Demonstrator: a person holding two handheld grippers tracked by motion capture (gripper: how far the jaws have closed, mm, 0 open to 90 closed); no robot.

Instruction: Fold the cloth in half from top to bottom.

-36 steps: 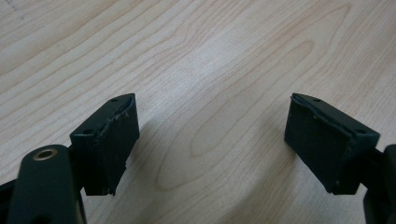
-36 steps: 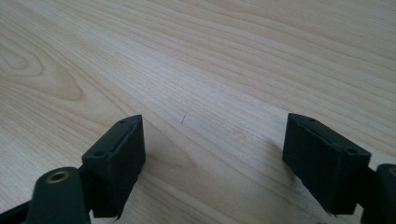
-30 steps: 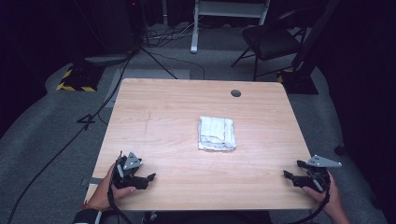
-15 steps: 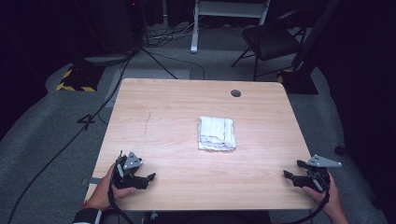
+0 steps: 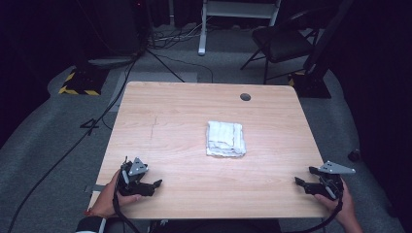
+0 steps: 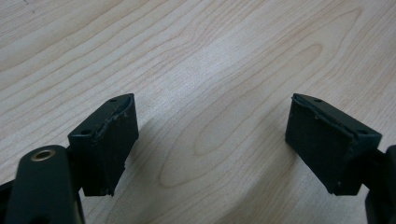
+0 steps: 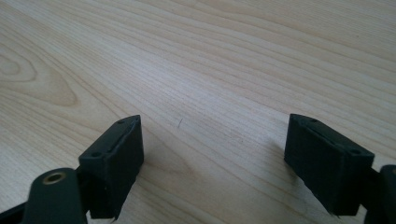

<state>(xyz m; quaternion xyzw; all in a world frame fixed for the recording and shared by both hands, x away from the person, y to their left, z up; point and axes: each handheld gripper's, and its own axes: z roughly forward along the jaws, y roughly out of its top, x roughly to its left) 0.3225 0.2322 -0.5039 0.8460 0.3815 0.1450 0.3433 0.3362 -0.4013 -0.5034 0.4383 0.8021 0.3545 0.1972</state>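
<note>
The left gripper (image 5: 154, 184) is resting at the near left corner of the table (image 5: 170, 111), held in the person's left hand (image 5: 104, 201), with its jaws standing wide apart and gripping nothing; in the left gripper view, bare wood grain is showing between the two black pads (image 6: 109, 140). Toward the middle of the table, slightly right of centre, a folded white cloth (image 5: 225, 139) is lying flat, well apart from both grippers. The cloth is looking soft, light and limp: it is likely to sag and unfold when lifted, and it is not fragile or slippery. A pinch on a single layer is risking opening the fold, so a hold across the full stack at an edge or corner is judged the safer choice, with the lower jaw sliding under the bottom layer against the table. The near edge is the closest side to reach; the stacked edges are appearing along the right and near sides, though the exact fold lines are too small to tell. The right gripper (image 5: 299, 182) is resting at the near right corner in the person's right hand (image 5: 342, 208), jaws likewise spread wide over bare wood, as the right gripper view is showing between its pads (image 7: 116, 154).
</note>
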